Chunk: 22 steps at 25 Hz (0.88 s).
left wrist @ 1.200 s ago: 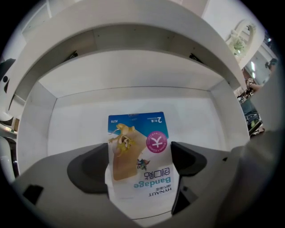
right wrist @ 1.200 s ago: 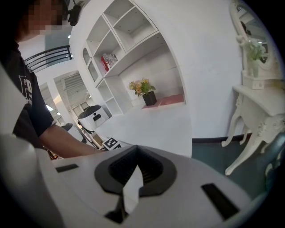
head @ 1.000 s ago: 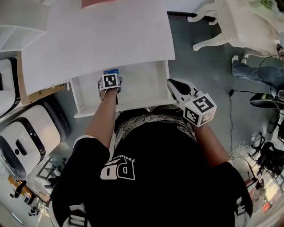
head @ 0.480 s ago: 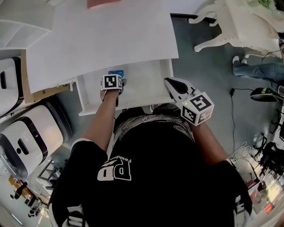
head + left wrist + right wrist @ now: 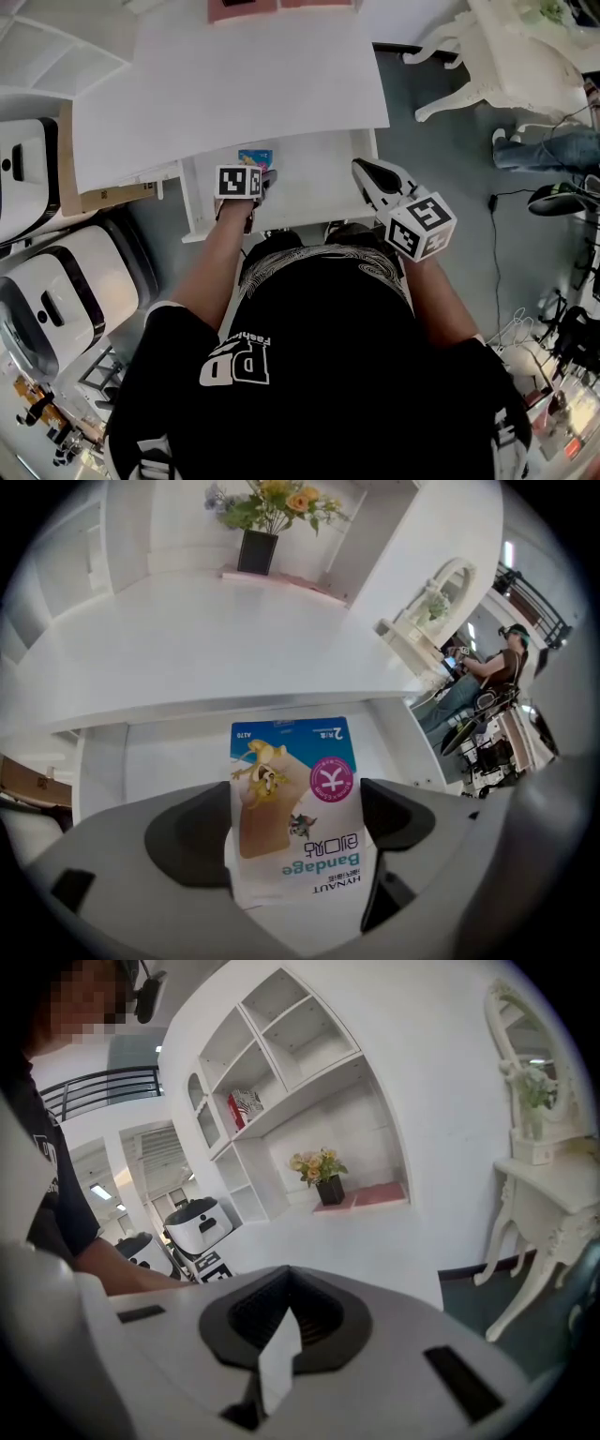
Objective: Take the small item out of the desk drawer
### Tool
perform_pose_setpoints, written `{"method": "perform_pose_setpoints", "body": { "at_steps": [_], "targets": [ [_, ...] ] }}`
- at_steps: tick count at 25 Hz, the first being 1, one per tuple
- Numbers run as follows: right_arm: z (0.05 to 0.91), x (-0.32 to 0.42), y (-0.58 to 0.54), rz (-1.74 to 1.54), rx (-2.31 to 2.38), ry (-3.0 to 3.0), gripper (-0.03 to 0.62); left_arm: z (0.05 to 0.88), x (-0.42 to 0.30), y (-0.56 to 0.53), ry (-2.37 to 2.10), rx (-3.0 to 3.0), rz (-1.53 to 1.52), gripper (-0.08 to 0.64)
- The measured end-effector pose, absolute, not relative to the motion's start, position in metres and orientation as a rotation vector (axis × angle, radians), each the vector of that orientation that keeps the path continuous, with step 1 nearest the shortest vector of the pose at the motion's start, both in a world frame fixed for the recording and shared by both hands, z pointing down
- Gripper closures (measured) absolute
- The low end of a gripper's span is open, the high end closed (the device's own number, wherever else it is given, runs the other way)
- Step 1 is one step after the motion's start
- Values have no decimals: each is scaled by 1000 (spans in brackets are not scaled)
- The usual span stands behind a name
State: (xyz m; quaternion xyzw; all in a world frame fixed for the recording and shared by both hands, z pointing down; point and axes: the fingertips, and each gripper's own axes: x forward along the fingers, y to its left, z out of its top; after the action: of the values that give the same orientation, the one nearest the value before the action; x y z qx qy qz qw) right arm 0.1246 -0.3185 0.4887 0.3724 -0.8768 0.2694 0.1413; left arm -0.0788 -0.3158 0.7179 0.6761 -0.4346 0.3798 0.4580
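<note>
A bandage packet (image 5: 255,157), blue at the top with a cartoon print, sticks out ahead of my left gripper (image 5: 262,176) over the back of the open white drawer (image 5: 309,183). In the left gripper view the packet (image 5: 295,808) sits between the two dark pads (image 5: 187,832), which press its edges, with the drawer (image 5: 159,761) floor behind it. My right gripper (image 5: 361,169) hovers at the drawer's right side wall. Its jaws (image 5: 277,1354) stand together with nothing in them and point toward the room.
The white desk top (image 5: 234,84) overhangs the drawer's back. White rounded machines (image 5: 56,291) stand at the left. An ornate white dressing table (image 5: 506,56) and cables on the floor lie to the right. A flower pot (image 5: 258,546) sits on the ledge behind the desk. A person (image 5: 497,667) stands far right.
The head view has shifted a little. My left gripper keeps the packet at the drawer's back, and the right gripper stays by the drawer's right side.
</note>
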Motion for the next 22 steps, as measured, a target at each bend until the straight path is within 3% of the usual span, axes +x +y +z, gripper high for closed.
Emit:
{"method": "perform_pose_setpoints", "body": {
  "at_steps": [22],
  "targets": [
    [394, 41, -301, 610, 1051, -2780, 584, 516, -96, -312, -1098, 2087, 397, 135]
  ]
}}
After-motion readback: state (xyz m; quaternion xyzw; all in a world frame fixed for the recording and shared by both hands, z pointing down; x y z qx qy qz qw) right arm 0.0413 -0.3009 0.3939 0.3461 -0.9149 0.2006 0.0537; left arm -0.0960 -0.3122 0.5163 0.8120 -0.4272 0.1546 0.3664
